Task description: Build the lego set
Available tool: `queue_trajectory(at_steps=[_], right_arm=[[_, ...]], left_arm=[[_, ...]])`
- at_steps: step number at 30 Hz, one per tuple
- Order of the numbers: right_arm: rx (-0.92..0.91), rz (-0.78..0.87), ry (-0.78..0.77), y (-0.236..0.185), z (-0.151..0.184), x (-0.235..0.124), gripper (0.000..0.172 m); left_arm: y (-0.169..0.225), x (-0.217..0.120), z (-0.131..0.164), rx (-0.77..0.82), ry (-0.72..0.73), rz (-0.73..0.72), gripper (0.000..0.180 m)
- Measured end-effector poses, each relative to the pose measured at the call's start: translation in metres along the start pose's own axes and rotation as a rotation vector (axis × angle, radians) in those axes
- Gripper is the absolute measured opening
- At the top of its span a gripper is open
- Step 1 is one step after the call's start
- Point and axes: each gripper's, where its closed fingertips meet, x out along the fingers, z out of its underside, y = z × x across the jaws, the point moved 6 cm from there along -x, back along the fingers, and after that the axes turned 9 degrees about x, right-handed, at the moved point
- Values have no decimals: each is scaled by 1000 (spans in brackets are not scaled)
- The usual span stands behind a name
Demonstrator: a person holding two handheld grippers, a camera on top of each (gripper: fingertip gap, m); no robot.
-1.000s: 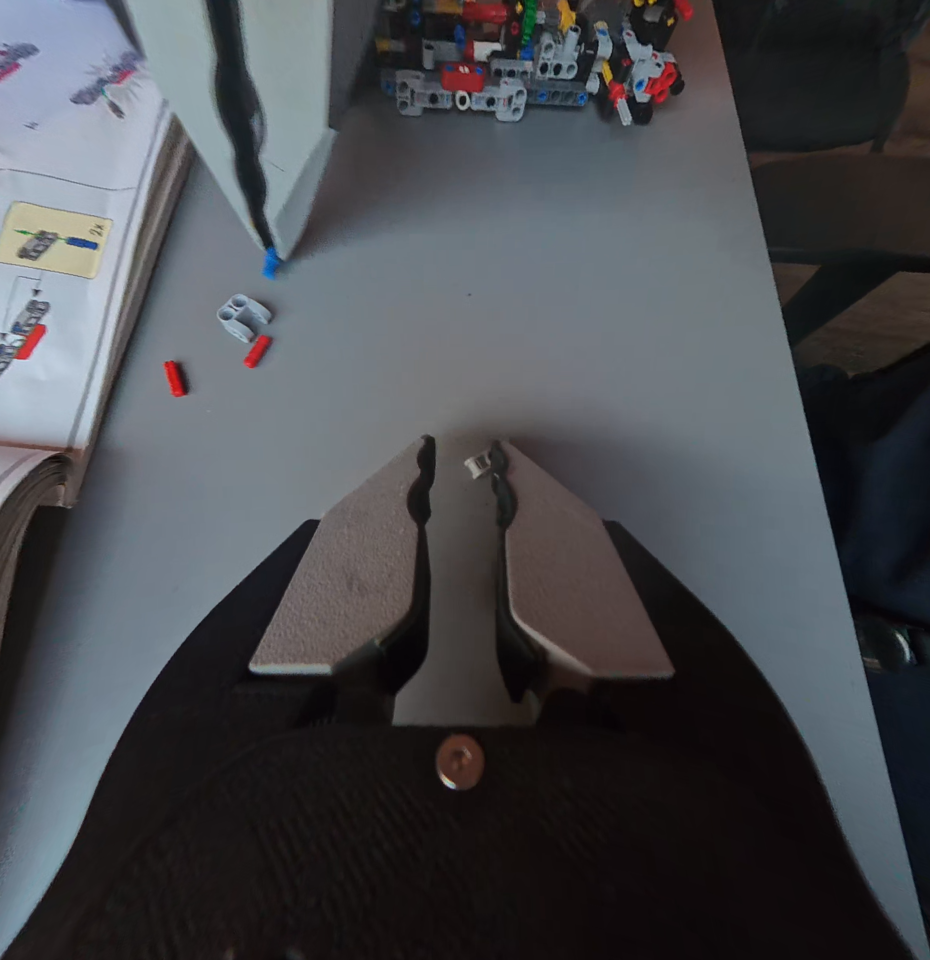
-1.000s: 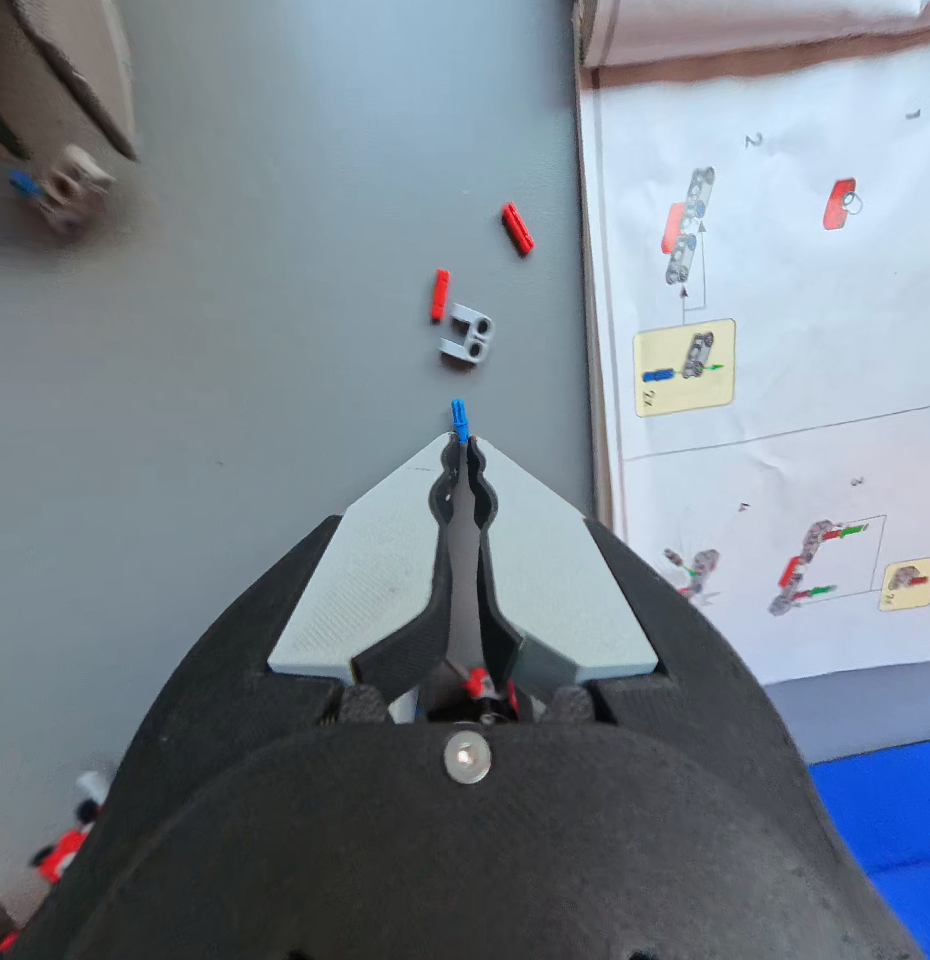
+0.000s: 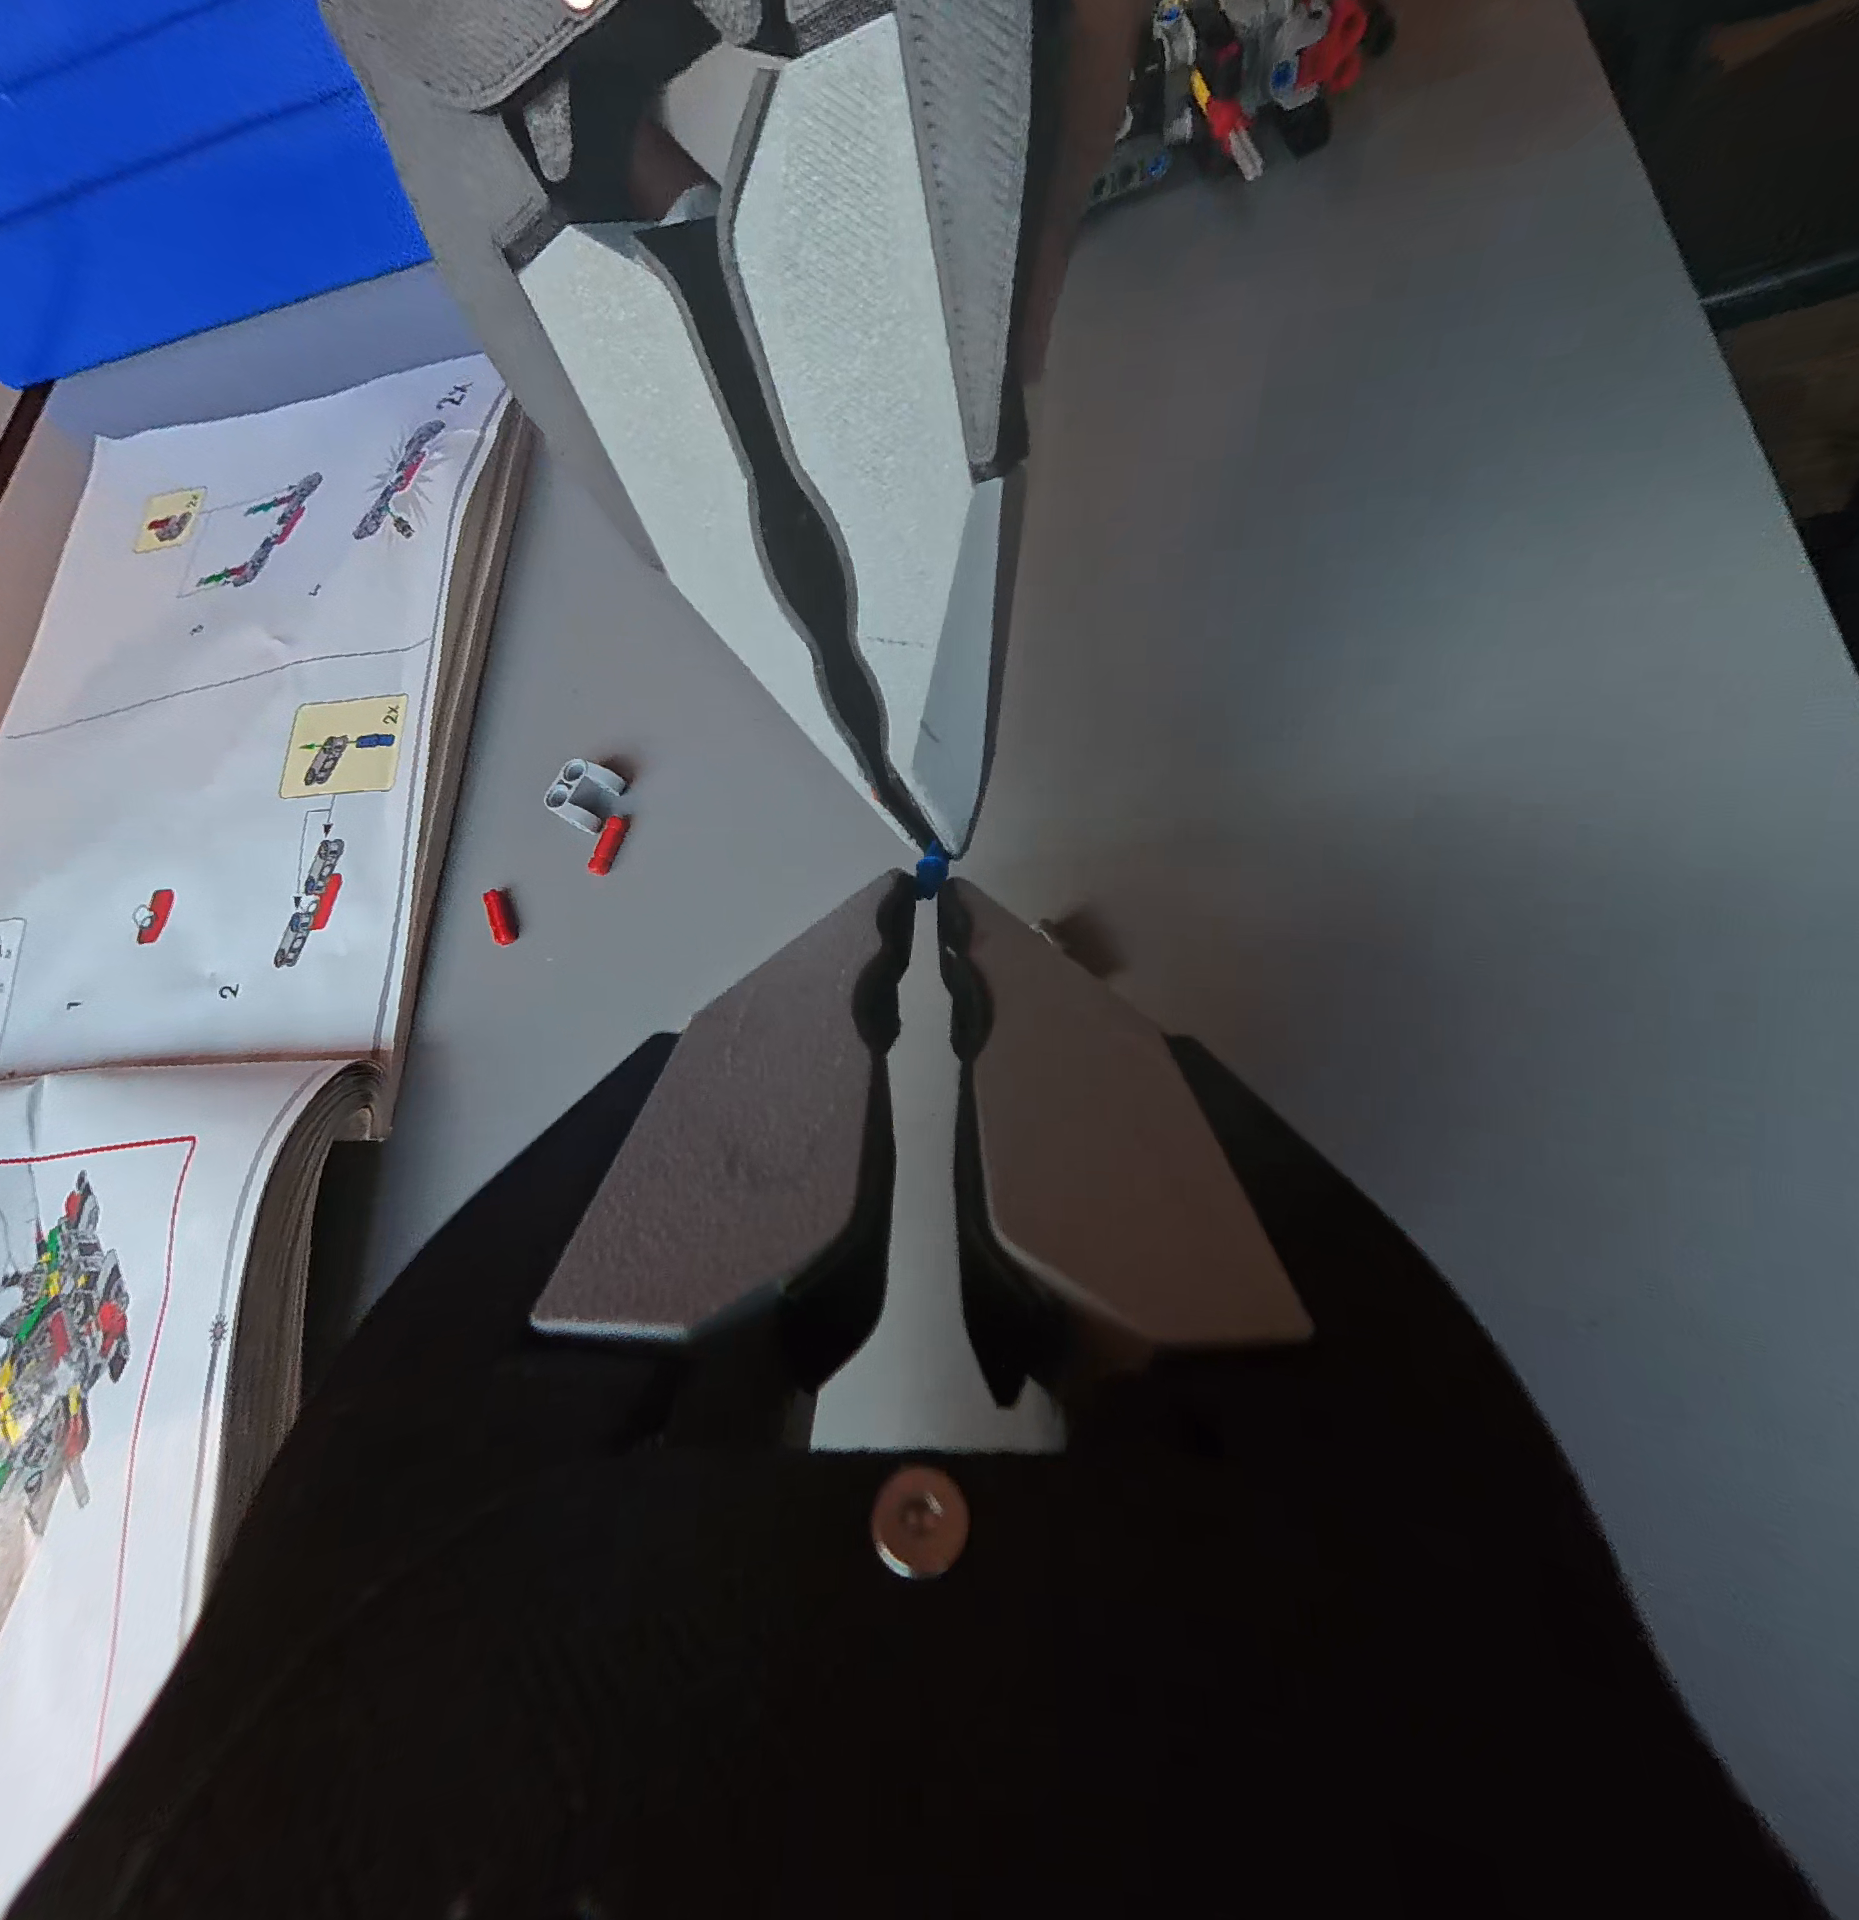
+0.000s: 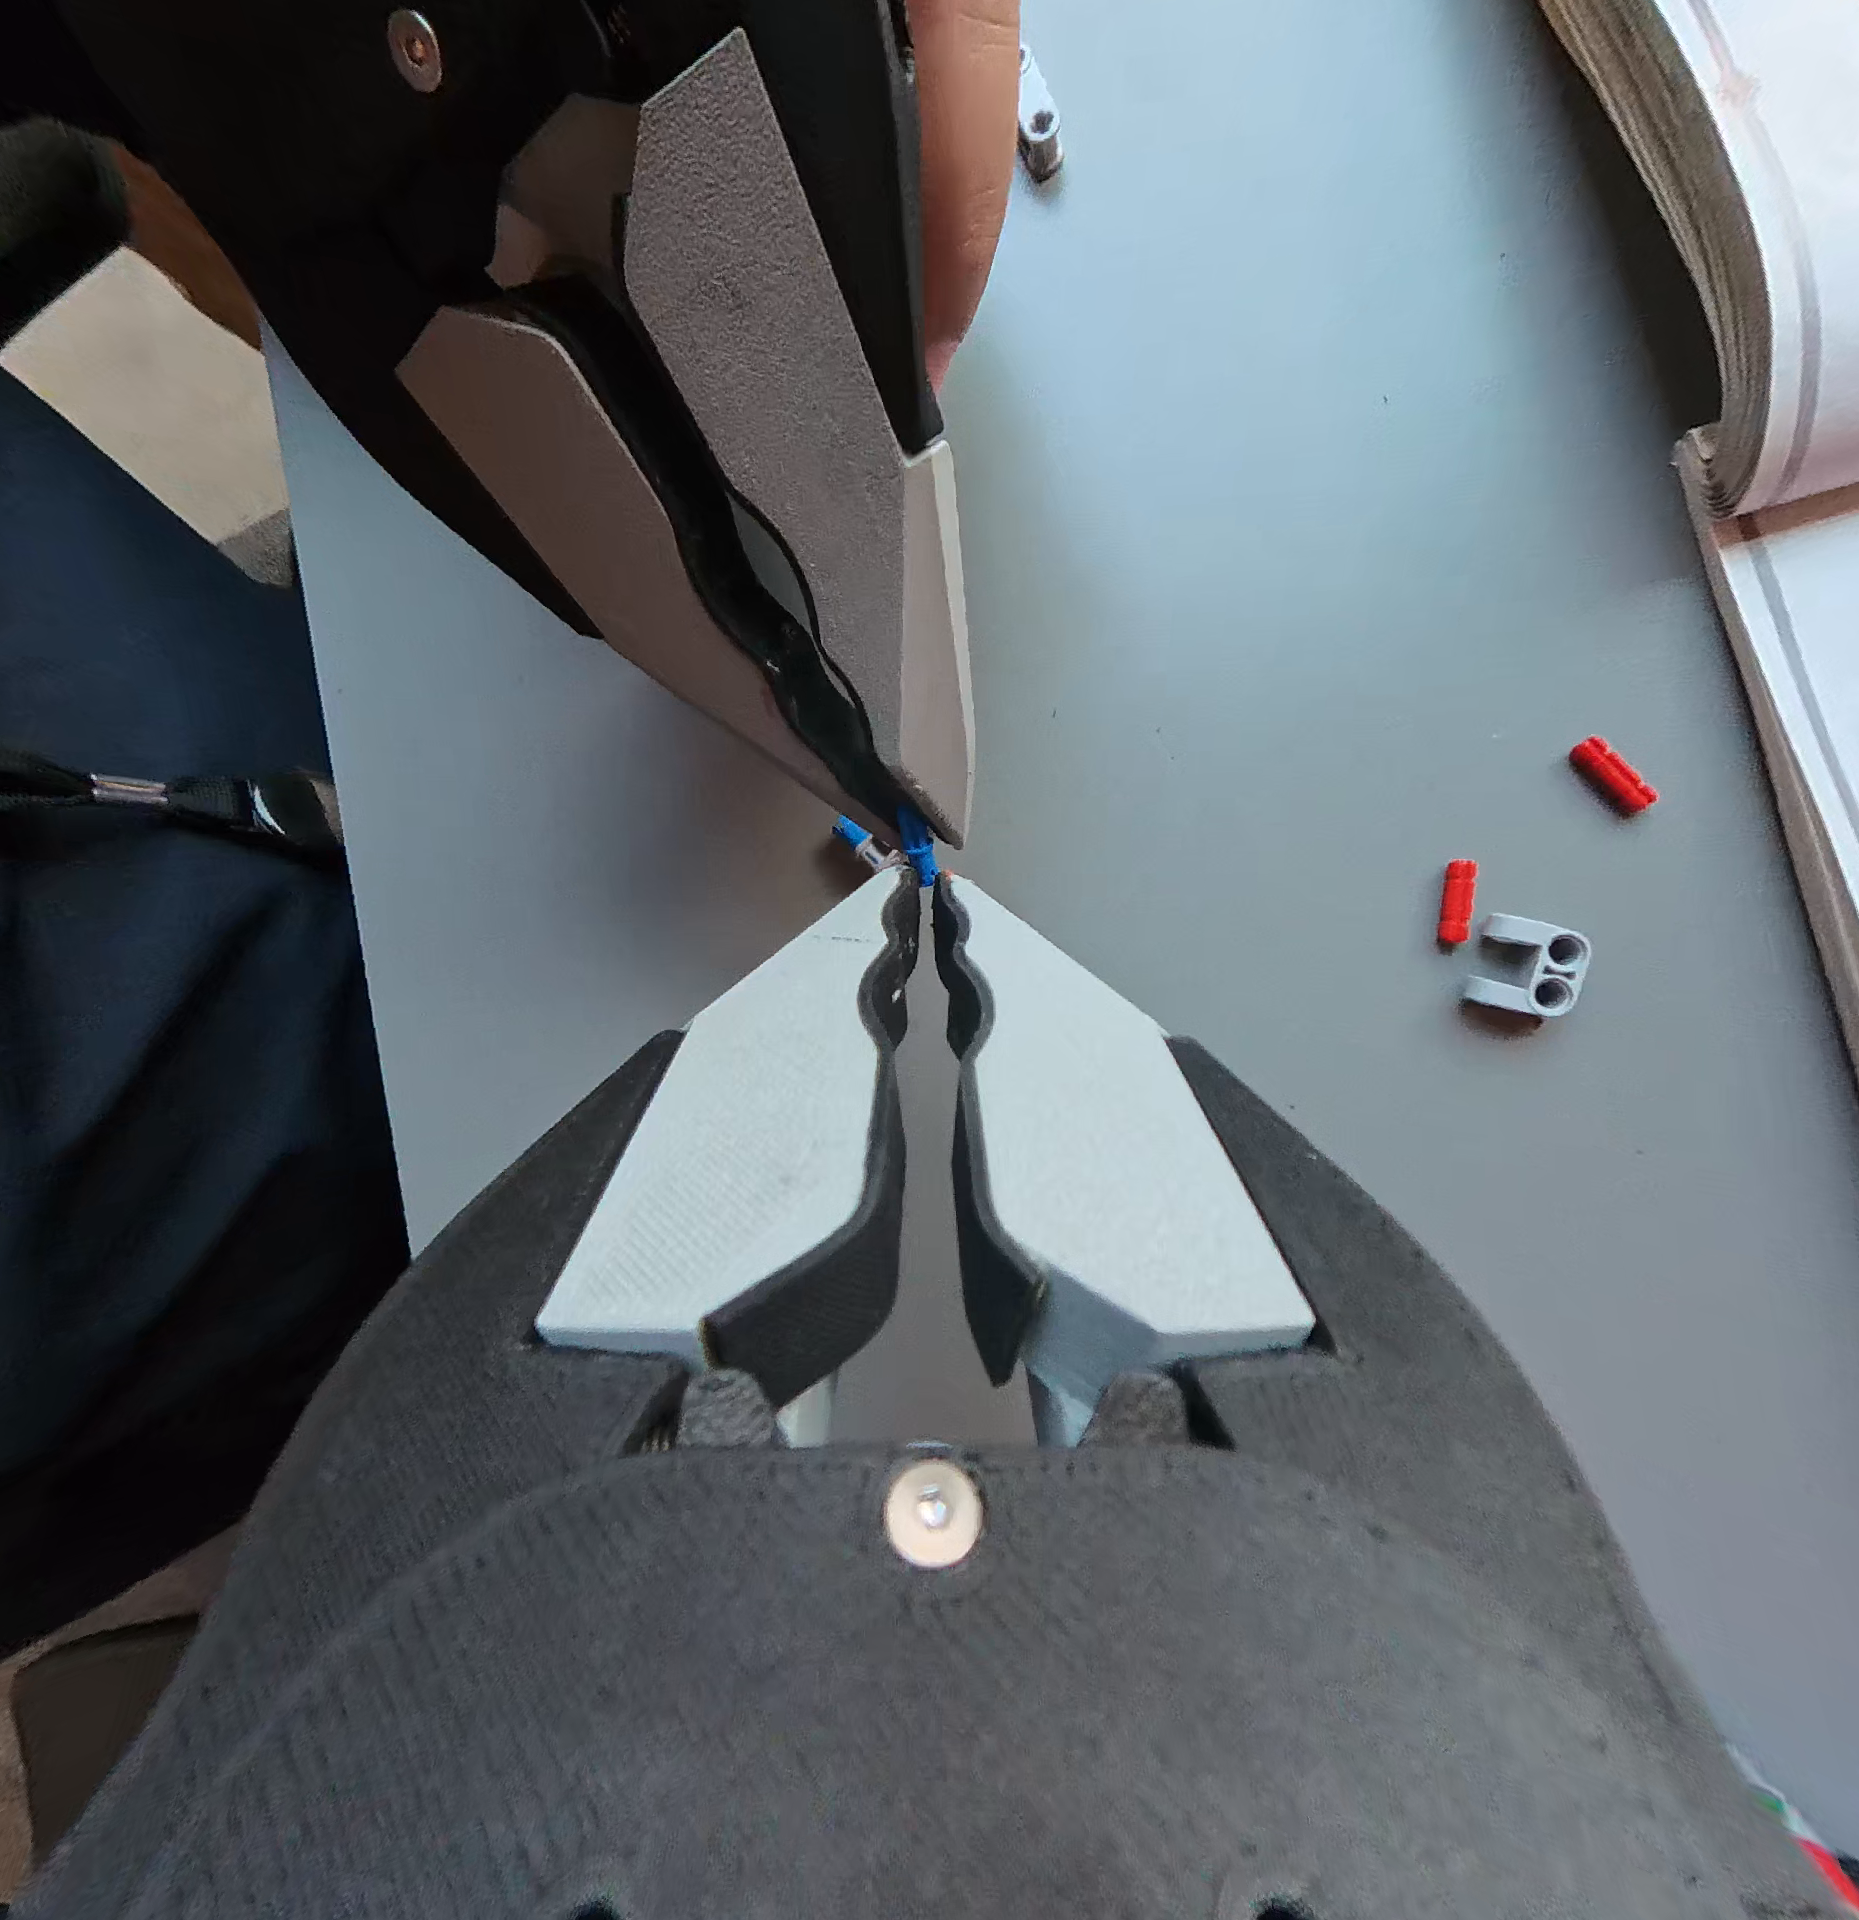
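Observation:
My right gripper is shut on a small blue pin, which sticks out past its tips. My left gripper meets it tip to tip just above the grey table. It is shut on the other end of the same blue pin. The right wrist view shows the pin's upper end between the left gripper's pads. A small grey piece with a blue pin in it lies on the table just beside the tips. It is partly hidden behind my left finger in the left wrist view.
Two red pins and a grey two-hole connector lie left of the tips, next to an open instruction booklet. A brick model stands at the far end. A blue object is at the back left. Both grippers' tips are close together, under 4 cm apart. From the right gripper's tips to the brick model is close to 20 cm.
The two grippers have come together tip to tip. My left gripper was open beside the small grey piece. It has since shut, on the blue pin that my right gripper kept holding.

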Motion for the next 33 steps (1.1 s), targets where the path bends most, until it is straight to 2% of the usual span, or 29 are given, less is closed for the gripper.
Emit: queue_trajectory(at_steps=[15, 18, 21, 25, 28, 30, 33], right_arm=[[71, -83, 68, 1, 4, 1, 0], [75, 30, 15, 9, 11, 2, 0], [65, 141, -40, 12, 20, 1, 0], [34, 173, -94, 8, 27, 3, 0], [57, 163, -8, 0, 26, 2, 4], [101, 136, 103, -14, 20, 7, 21], [98, 238, 190, -25, 15, 21, 27]], left_arm=[[0, -4, -2, 5, 56, 1, 5], [-4, -8, 3, -2, 17, -4, 5], [-2, -14, 5, -60, 32, 99, 9], [-6, -11, 13, -95, -11, 116, 8], [0, -6, 18, -117, -32, 176, 7], [2, -2, 22, -112, -73, 175, 4], [5, 2, 22, -97, -84, 184, 1]])
